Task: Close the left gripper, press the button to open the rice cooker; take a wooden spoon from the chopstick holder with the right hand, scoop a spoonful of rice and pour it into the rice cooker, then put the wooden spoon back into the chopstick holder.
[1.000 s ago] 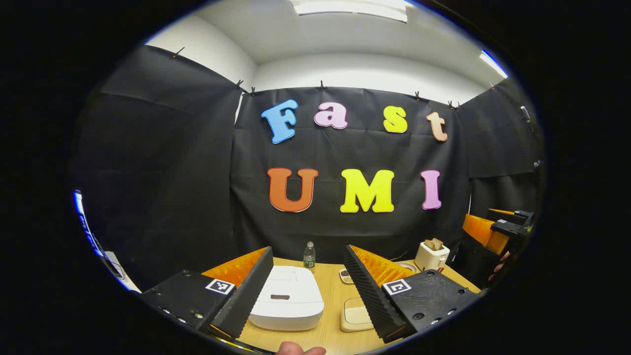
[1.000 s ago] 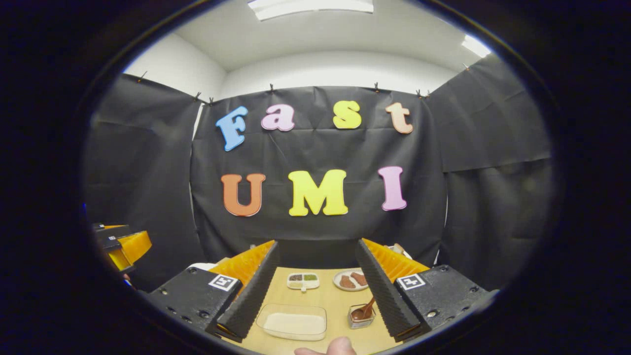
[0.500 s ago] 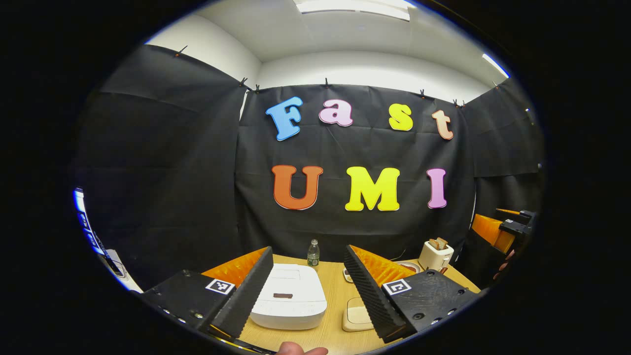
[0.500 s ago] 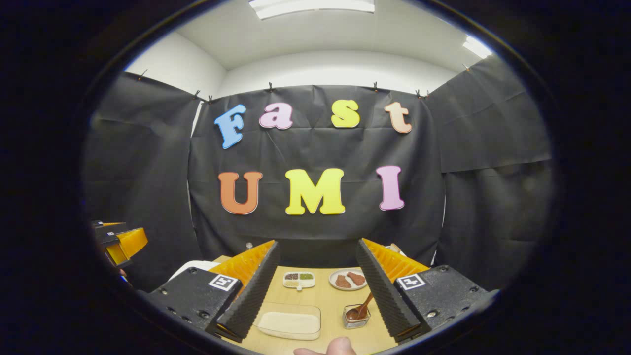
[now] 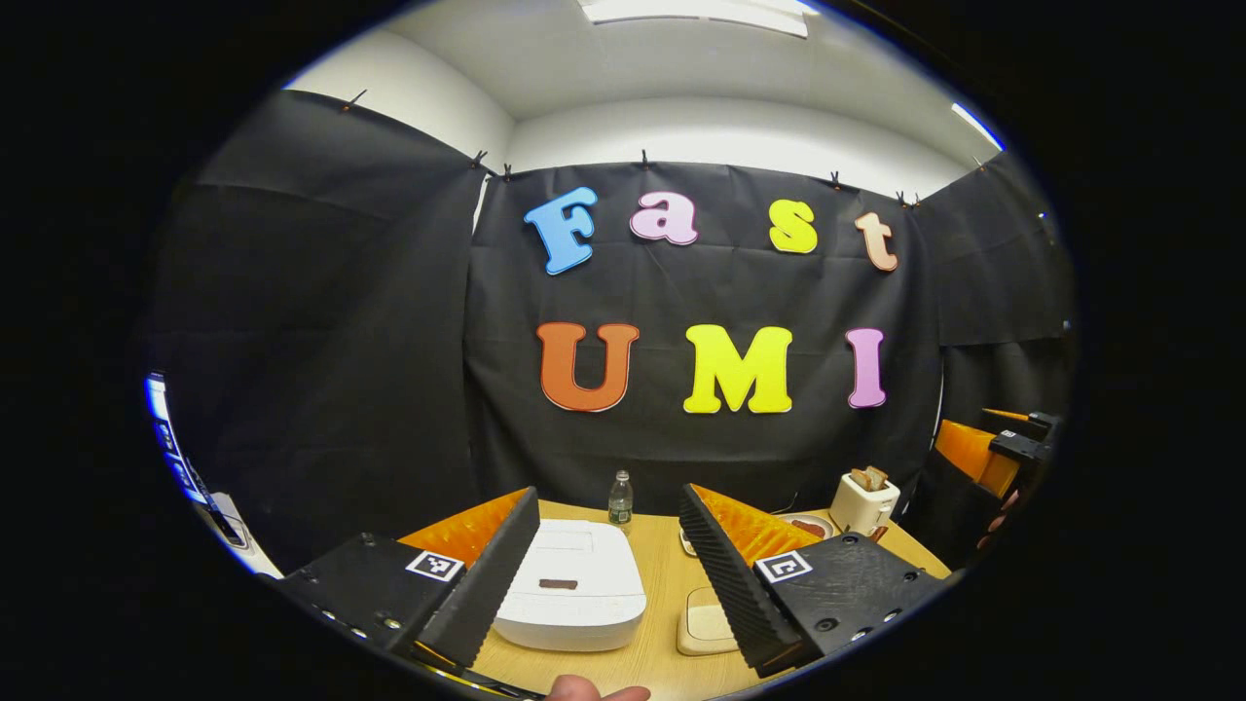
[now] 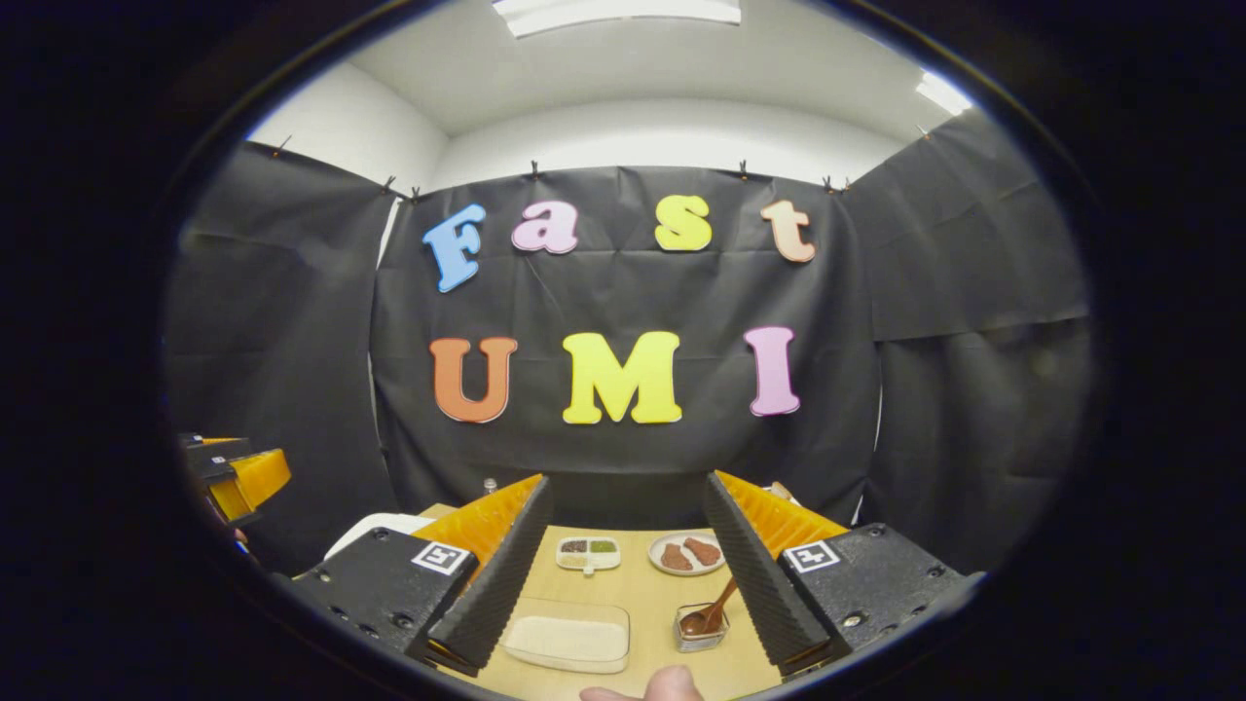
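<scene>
Both claws released, empty: left claw (image 5: 608, 565), right claw (image 6: 628, 555). One rice cooker (image 5: 574, 589), one wooden spoon (image 6: 715, 608).

The rice cooker (image 5: 569, 599) sits on the table (image 5: 657, 643); a bottle (image 5: 619, 499) stands behind it, near the wall; a flat square dish (image 5: 703, 628) lies just to its right; farther right and back stands a toaster (image 5: 861, 498); well to the cooker's right lies a tray of rice (image 6: 568, 637), with a small holder (image 6: 699, 628) beside it and a wooden spoon (image 6: 714, 609) leaning in that holder; behind those lie a divided dish (image 6: 588, 552) and a plate (image 6: 686, 555).
</scene>
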Motion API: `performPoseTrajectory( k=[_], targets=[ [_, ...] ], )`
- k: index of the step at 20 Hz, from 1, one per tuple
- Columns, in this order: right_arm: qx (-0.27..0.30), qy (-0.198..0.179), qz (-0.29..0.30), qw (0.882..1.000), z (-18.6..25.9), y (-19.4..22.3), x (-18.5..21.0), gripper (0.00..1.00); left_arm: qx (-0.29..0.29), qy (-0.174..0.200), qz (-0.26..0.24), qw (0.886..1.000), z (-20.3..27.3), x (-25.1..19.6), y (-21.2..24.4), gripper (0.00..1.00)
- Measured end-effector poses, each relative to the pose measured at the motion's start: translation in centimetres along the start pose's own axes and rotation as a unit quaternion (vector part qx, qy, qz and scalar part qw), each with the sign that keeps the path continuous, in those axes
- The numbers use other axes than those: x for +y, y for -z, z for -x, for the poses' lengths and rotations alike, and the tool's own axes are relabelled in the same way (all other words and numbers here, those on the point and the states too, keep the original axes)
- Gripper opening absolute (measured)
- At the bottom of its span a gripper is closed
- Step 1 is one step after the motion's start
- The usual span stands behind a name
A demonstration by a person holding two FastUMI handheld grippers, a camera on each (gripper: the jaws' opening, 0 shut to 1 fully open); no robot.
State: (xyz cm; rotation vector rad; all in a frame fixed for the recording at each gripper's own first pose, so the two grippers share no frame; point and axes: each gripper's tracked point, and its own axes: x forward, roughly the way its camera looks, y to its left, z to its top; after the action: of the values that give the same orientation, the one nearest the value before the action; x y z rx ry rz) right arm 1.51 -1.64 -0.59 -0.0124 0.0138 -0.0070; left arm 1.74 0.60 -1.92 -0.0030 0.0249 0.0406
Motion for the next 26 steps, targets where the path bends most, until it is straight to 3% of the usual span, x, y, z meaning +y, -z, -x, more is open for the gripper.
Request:
performPoseTrajectory(
  k=[5, 10, 11, 12, 13, 14, 15, 17, 18, 19, 20, 22, 23, 26],
  targets=[
    [0.010, -0.015, -0.001, 1.000, -1.6, 0.9, 0.5, 0.99, 0.028, -0.011, -0.001, 1.000, -1.9, 0.7, 1.2, 0.93],
    [0.013, -0.035, -0.006, 0.999, -5.0, 1.3, 0.4, 1.00, 0.093, 0.006, 0.002, 0.996, -4.5, 1.6, 4.0, 0.94],
    [0.014, -0.040, -0.008, 0.999, -5.7, 1.6, 0.3, 1.00, 0.111, 0.003, 0.002, 0.994, -5.4, 2.4, 4.6, 0.84],
    [0.015, -0.045, -0.011, 0.999, -6.6, 1.7, 0.3, 1.00, 0.130, 0.001, 0.005, 0.991, -6.1, 2.9, 5.5, 0.90],
    [0.016, -0.050, -0.011, 0.999, -7.5, 1.8, 0.1, 1.00, 0.149, 0.002, 0.010, 0.989, -7.2, 3.4, 6.2, 0.89],
    [0.016, -0.054, -0.011, 0.998, -8.5, 1.9, -0.1, 1.00, 0.168, 0.000, 0.013, 0.986, -8.1, 3.8, 7.1, 0.83],
    [0.017, -0.058, -0.011, 0.998, -9.4, 1.9, -0.4, 1.00, 0.194, -0.001, 0.014, 0.981, -8.9, 4.0, 8.4, 0.65],
    [0.020, -0.065, -0.016, 0.998, -10.9, 2.6, -1.1, 1.00, 0.222, -0.001, 0.020, 0.975, -10.4, 4.2, 10.3, 0.64],
    [0.024, -0.070, -0.020, 0.997, -11.7, 3.0, -1.3, 1.00, 0.238, -0.006, 0.030, 0.971, -10.9, 4.6, 10.9, 0.49],
    [0.030, -0.072, -0.022, 0.997, -12.5, 3.6, -1.7, 1.00, 0.256, -0.008, 0.039, 0.966, -11.6, 4.8, 12.1, 0.27],
    [0.038, -0.073, -0.023, 0.996, -13.2, 4.1, -2.2, 1.00, 0.275, -0.009, 0.038, 0.961, -12.0, 5.0, 13.5, 0.20],
    [0.049, -0.073, -0.026, 0.996, -13.9, 4.9, -3.1, 1.00, 0.302, -0.031, 0.030, 0.952, -13.2, 6.4, 16.4, 0.19],
    [0.052, -0.070, -0.025, 0.996, -14.2, 5.2, -3.6, 1.00, 0.314, -0.026, 0.045, 0.948, -13.7, 6.1, 16.9, 0.00],
    [0.053, -0.044, -0.029, 0.997, -14.6, 5.4, -5.4, 1.00, 0.342, -0.010, 0.076, 0.937, -15.0, 5.9, 19.2, 0.00]
  ],
)
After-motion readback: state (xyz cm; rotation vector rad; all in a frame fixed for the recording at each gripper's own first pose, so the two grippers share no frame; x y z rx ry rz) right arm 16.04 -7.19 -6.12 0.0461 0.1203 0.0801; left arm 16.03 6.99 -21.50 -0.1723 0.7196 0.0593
